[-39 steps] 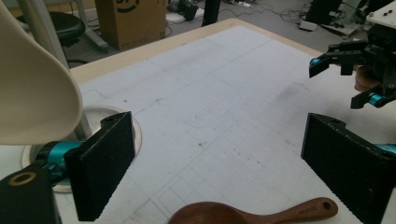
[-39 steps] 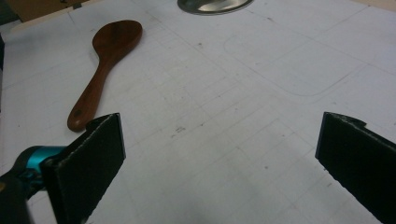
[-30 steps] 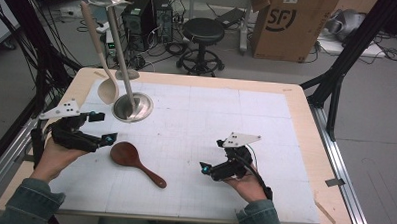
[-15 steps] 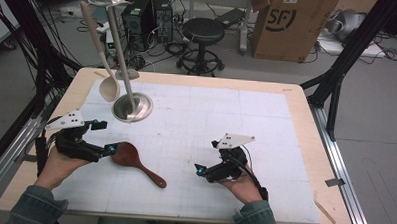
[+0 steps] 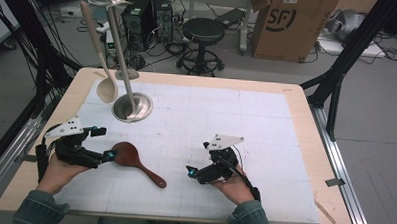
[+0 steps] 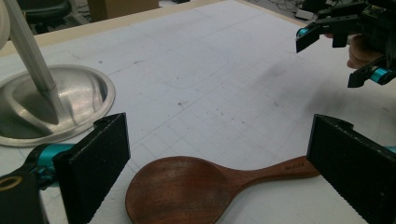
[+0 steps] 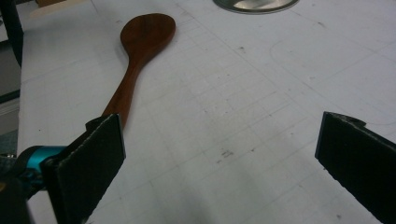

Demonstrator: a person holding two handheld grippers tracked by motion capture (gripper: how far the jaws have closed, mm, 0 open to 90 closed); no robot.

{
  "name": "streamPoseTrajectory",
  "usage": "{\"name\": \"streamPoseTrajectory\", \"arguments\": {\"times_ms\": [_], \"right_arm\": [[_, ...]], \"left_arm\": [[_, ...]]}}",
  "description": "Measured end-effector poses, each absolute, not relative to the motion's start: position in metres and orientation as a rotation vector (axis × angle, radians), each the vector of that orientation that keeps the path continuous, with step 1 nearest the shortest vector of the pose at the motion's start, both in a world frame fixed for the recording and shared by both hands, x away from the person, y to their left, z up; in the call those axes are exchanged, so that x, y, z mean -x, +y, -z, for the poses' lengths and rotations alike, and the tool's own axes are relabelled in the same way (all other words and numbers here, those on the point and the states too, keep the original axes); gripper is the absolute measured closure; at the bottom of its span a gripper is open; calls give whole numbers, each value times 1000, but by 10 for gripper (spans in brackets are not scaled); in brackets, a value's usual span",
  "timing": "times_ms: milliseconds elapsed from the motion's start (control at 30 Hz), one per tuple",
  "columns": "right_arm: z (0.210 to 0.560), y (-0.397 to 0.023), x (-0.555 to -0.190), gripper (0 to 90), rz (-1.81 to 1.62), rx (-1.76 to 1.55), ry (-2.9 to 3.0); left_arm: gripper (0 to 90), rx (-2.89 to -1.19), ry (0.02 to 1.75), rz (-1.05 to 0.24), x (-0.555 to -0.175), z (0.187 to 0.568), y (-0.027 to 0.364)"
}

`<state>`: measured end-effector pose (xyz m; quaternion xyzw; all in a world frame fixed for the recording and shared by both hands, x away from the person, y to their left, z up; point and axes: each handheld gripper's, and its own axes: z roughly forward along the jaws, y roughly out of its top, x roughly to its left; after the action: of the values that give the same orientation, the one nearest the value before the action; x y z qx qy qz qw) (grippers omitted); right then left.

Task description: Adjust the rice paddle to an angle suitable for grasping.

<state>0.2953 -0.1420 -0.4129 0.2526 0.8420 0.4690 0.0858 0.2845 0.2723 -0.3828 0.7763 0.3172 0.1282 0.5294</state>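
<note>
The left gripper (image 5: 101, 144) has its 2 fingers (image 6: 95, 165) spread wide apart, holding nothing. The brown wooden spoon (image 5: 134, 162) lies flat on the counter (image 5: 297, 95) directly ahead of them. In the left gripper view the bowl of the spoon (image 6: 180, 191) sits in the gap between the 2 fingers, nearer the left one, while its handle runs across to the right finger and ends close against it; whether the handle touches that finger cannot be told.

The right gripper (image 5: 194, 172) also has its 2 fingers (image 7: 88, 168) wide open and empty. In the right gripper view the spoon (image 7: 137, 60) stretches away from the left finger, handle end just in front of that finger and the bowl farthest off. The gap between these fingers holds only bare white mat.

Beyond the left fingers stands a metal stand (image 5: 131, 107) with a round base and a tilted pole, and a pale spoon (image 5: 106, 89) hangs beside it. The 2 grippers are well apart, the spoon's handle pointing toward the right one.
</note>
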Motion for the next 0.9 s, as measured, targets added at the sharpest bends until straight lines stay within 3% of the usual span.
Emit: {"name": "streamPoseTrajectory", "arguments": {"times_ms": [267, 333, 900], "right_arm": [[416, -125, -294, 92, -1393, -708, 2537], [417, -121, -293, 212, -1392, -690, 2555], [429, -90, -290, 281, -1430, -680, 2615]], "left_arm": [[67, -1859, 759, -303, -286, 386, 271], [68, -1860, 760, -307, -285, 386, 271], [68, -1857, 754, -305, -286, 387, 272]]}}
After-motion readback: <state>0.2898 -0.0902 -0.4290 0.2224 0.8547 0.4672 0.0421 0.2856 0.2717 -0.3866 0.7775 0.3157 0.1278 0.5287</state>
